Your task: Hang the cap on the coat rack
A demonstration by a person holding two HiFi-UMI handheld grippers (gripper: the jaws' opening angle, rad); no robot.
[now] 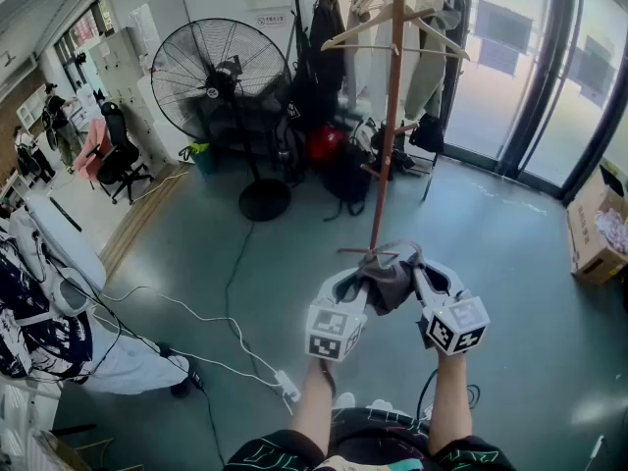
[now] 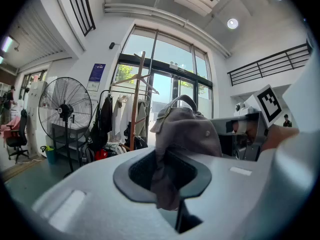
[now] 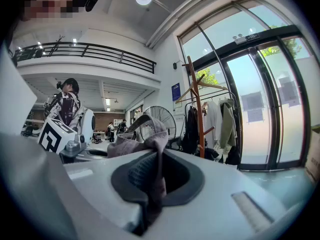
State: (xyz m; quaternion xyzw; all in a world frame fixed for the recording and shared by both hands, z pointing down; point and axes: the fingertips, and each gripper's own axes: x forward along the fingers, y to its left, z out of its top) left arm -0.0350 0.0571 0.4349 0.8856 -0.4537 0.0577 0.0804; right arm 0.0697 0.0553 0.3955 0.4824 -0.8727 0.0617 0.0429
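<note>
My left claw (image 1: pixel 359 285) and right claw (image 1: pixel 419 281) pinch the grey-brown fabric cap (image 1: pixel 389 283) — held up, not yet on the tall wooden coat rack (image 1: pixel 391 116).

Pinches a grey-brown fabric cap (image 2: pixel 186 131) at frame centre; faces a brown wooden coat rack (image 2: pixel 136 104) and black pedestal fan (image 2: pixel 65 106) at left.

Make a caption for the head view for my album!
Left claw and right claw hold a cap near the coat rack.
</note>
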